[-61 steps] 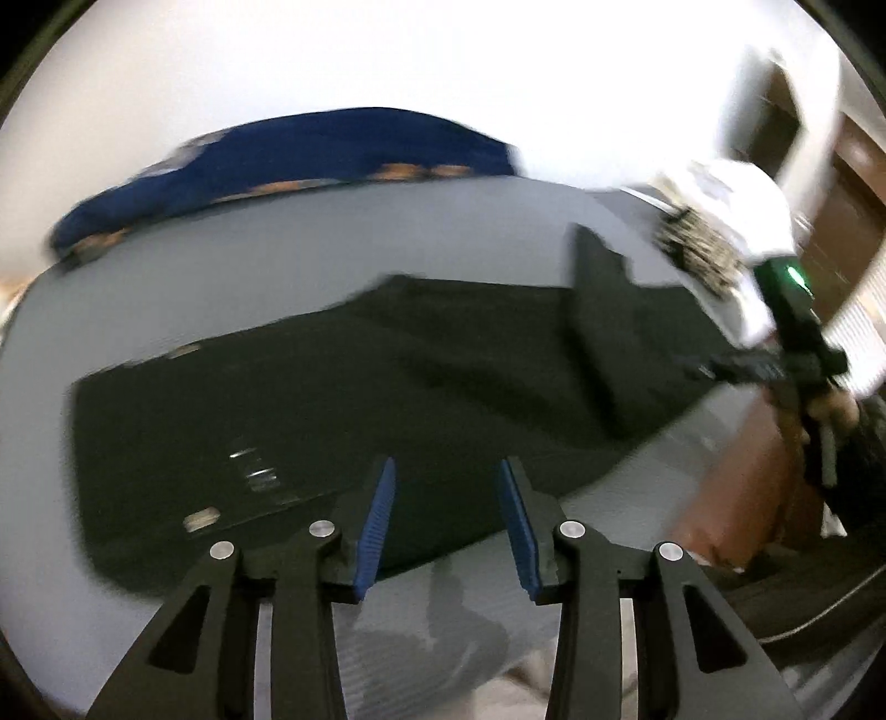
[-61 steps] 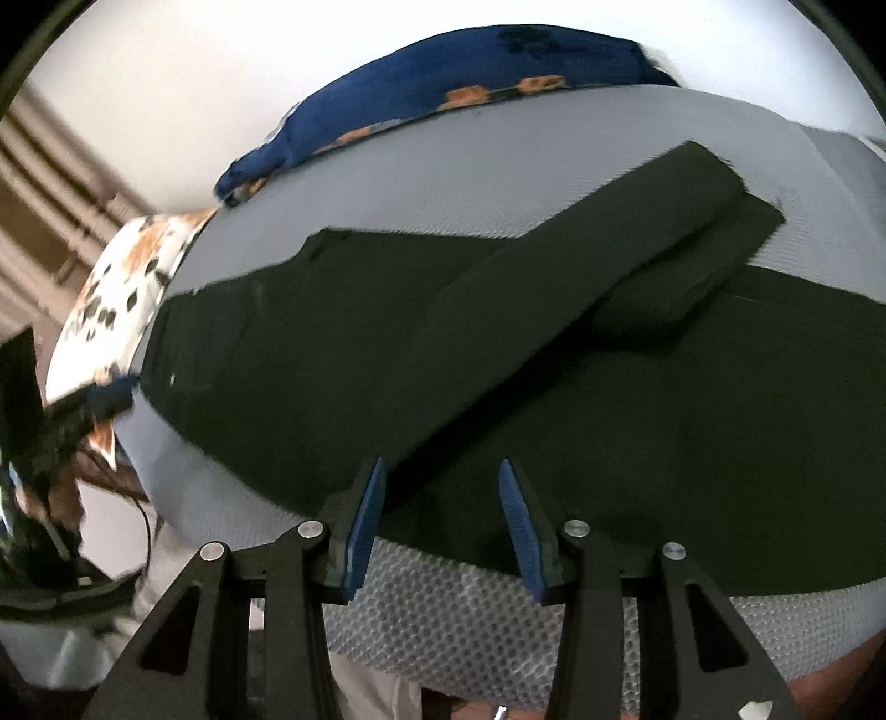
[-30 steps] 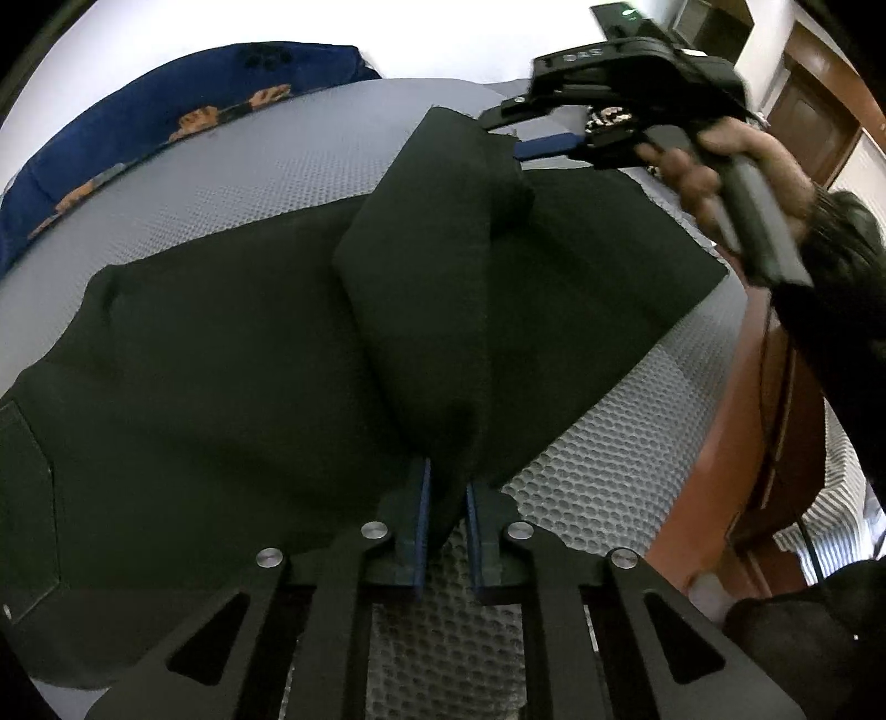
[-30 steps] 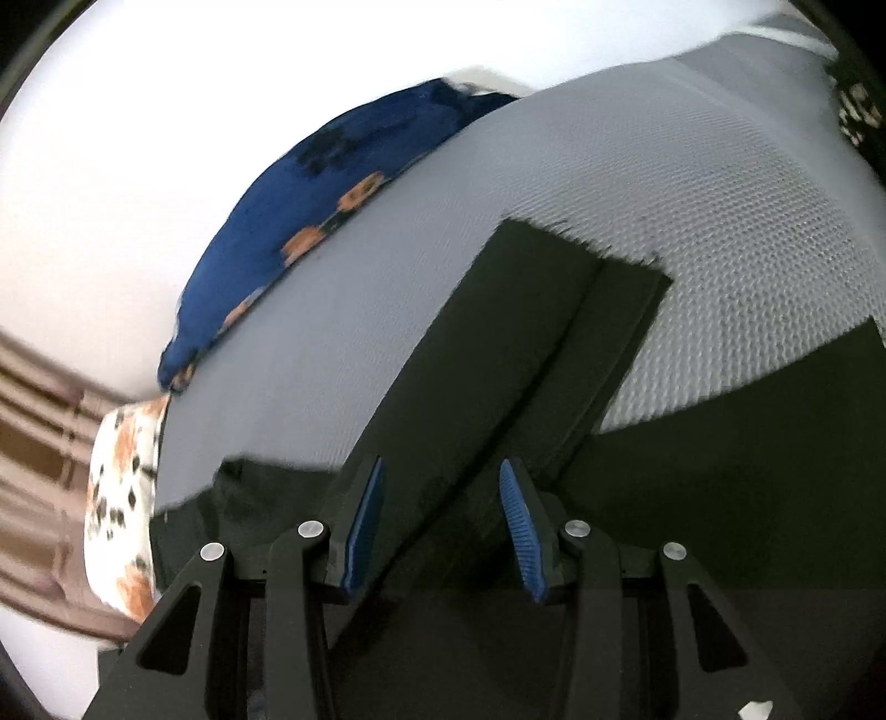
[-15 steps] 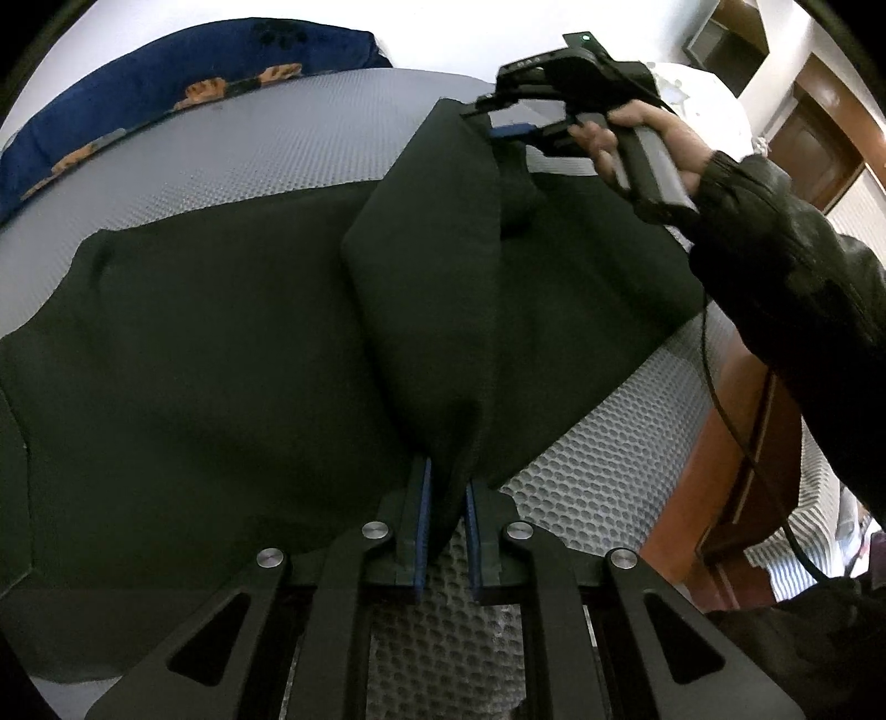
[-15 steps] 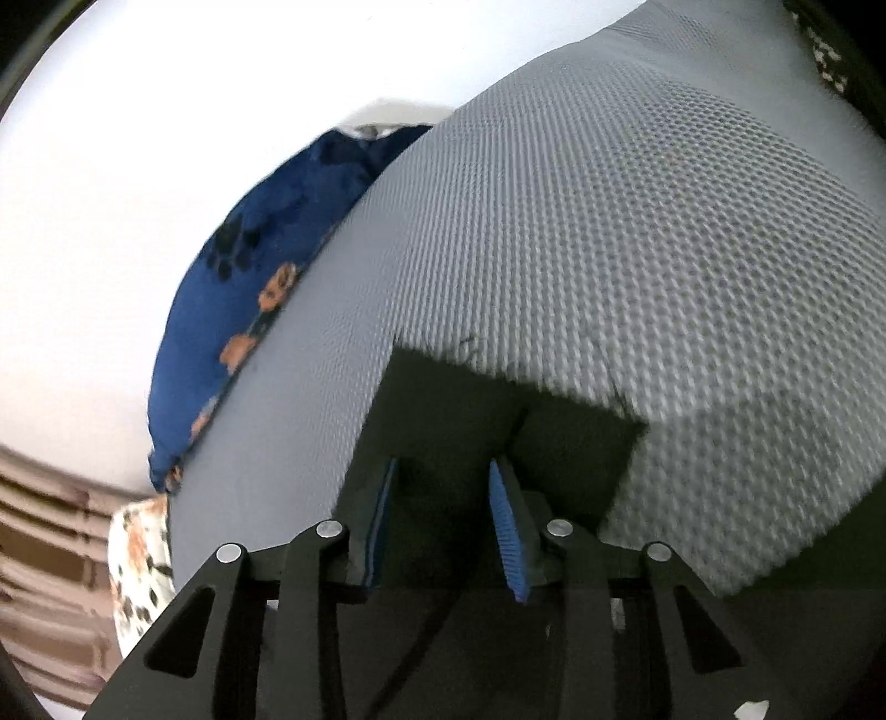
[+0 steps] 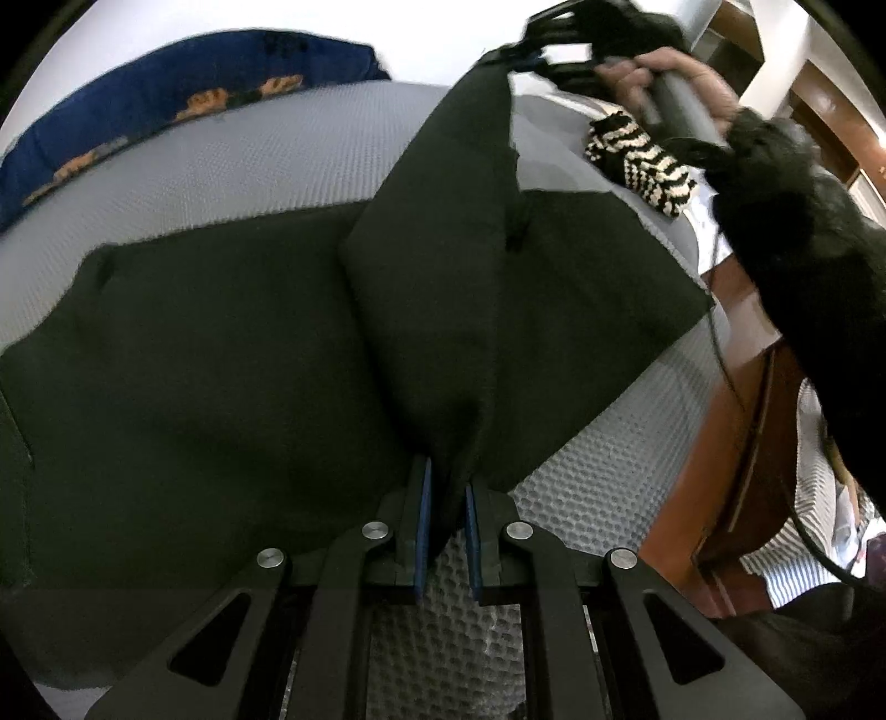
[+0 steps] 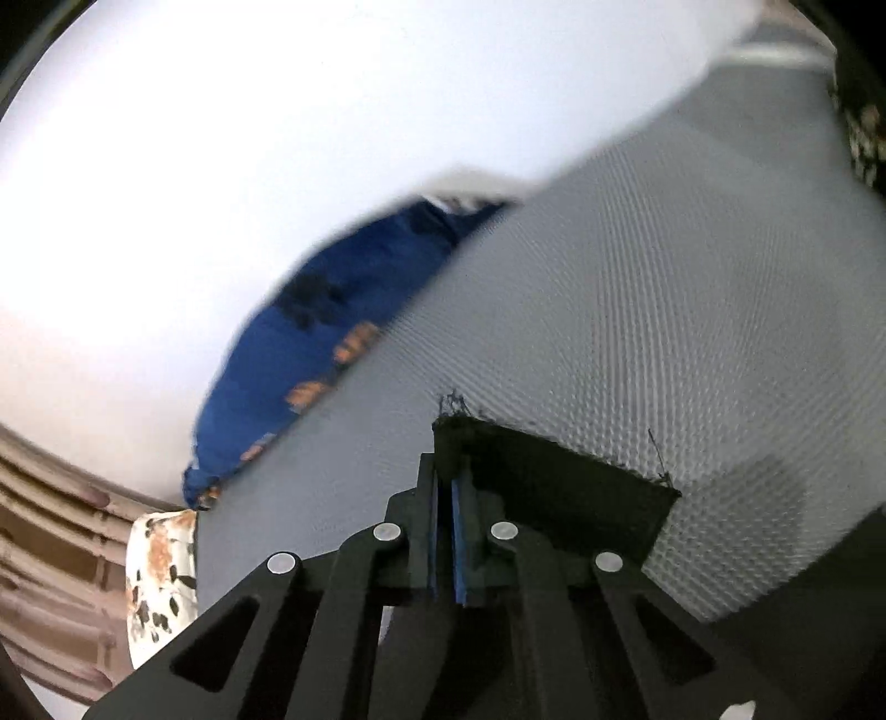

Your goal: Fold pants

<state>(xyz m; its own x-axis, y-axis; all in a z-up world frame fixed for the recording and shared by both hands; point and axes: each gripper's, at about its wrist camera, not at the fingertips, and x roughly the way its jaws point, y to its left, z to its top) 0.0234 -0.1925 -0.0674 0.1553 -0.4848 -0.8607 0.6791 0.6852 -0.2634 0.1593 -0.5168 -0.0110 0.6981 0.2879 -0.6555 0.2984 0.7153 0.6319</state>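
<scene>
Black fabric pants [image 7: 221,354] lying flat on a grey honeycomb-textured mattress [image 7: 266,166], their long axis running left to right ahead of the left gripper [image 7: 446,501]. One leg is lifted off the rest and drawn into a taut band whose long axis runs from the left gripper, at the near edge, up and away to the right gripper [image 7: 531,52] at the far end. Left gripper: blue pads pressed together on the near end of this band. Right gripper [image 8: 446,498]: jaws closing, pinching a corner of the frayed leg hem, held by a hand [image 7: 664,72] in a black sleeve [image 7: 803,232]. A blue patterned pillow [image 7: 166,94] lies beyond the pants, far left of the left gripper.
</scene>
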